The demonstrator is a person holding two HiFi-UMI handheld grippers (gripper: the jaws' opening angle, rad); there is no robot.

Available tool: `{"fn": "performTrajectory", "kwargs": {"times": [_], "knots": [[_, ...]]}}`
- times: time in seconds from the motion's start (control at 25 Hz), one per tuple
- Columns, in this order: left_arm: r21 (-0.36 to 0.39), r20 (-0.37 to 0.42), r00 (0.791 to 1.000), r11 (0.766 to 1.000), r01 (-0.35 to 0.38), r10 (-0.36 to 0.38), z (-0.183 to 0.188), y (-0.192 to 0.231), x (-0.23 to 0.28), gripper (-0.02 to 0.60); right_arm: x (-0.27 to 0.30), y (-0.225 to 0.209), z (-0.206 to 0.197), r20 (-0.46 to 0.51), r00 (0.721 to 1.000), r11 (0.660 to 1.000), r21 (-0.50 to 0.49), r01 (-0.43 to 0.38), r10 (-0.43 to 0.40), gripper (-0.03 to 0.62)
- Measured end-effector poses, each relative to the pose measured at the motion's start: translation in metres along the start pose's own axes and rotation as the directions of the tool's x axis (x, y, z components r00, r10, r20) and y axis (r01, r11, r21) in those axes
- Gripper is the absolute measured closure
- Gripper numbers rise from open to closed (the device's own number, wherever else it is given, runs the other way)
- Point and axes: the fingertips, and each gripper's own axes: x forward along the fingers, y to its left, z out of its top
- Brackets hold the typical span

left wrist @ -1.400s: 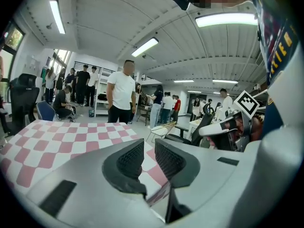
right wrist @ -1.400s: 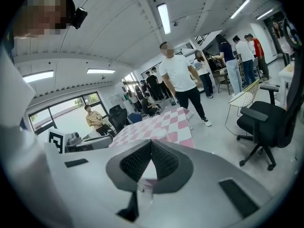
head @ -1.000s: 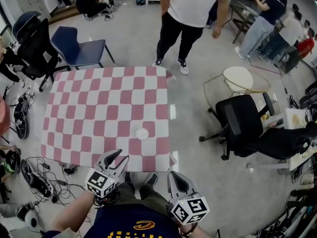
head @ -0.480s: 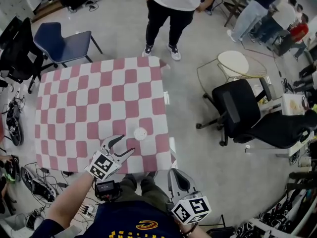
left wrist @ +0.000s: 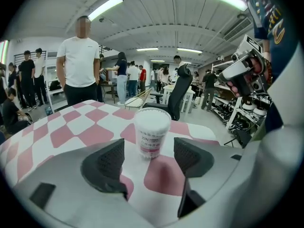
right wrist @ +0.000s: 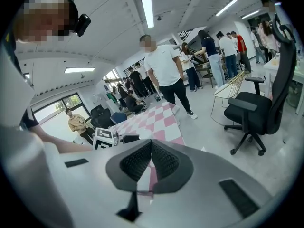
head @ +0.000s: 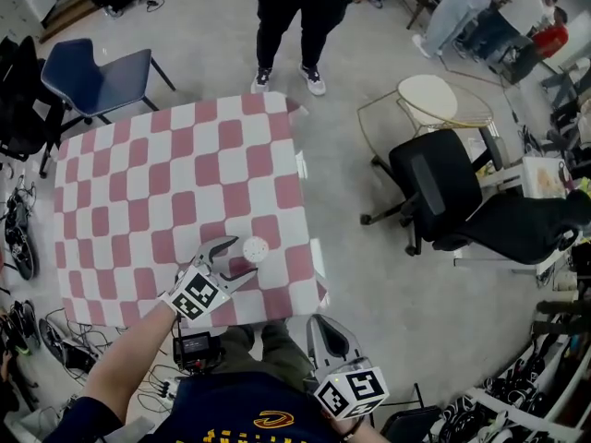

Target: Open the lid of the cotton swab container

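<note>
Container: we see the cotton swab container (head: pixel 255 248) (left wrist: pixel 152 132) standing upright near our edge of the table (head: pixel 138 201), toward its right side.
Table top: pink and white checks.
Left claw: our left gripper (head: pixel 239 258) (left wrist: pixel 149 158) has its 2 jaws wide apart. They have just been opening. It holds nothing. The container stands just past the tips, in line with the gap, not touched.
Right claw: our right gripper (head: pixel 321 329) (right wrist: pixel 151 152) hangs off the table by our body, its 2 jaws pressed together on nothing.
Around us: 1 person (head: pixel 295 7) stands at the far side, and a black chair (head: pixel 443 192) is on the right.
</note>
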Motion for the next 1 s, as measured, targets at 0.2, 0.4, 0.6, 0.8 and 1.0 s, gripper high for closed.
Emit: {"fn": "performTrajectory", "kwargs": {"times": [0.2, 0.4, 0.6, 0.8, 1.0], "knots": [[0.004, 0.001, 1.0, 1.0, 0.023, -0.023, 0.001, 0.0, 0.009, 0.273, -0.001, -0.003, -0.004, 0.0, 1.0, 1.0, 0.002, 0.022, -0.022, 0.583], [0.006, -0.002, 1.0, 1.0, 0.002, -0.002, 0.001, 0.004, 0.017, 0.273, -0.005, -0.012, -0.006, -0.009, 0.998, 0.998, 0.021, 0.06, -0.06, 0.583], [0.011, 0.0, 1.0, 1.0, 0.015, -0.015, 0.0, 0.001, 0.024, 0.273, -0.007, -0.015, -0.008, -0.005, 0.998, 0.998, 0.029, 0.063, -0.063, 0.583], [0.035, 0.012, 1.0, 0.999, 0.017, -0.018, 0.001, -0.003, 0.027, 0.32, -0.009, -0.015, -0.008, -0.006, 0.998, 0.997, 0.03, 0.067, -0.066, 0.583], [0.039, 0.021, 1.0, 0.999, 0.004, -0.005, 0.001, -0.002, 0.027, 0.33, -0.01, -0.013, -0.005, -0.008, 0.997, 0.997, 0.023, 0.073, -0.073, 0.582]]}}
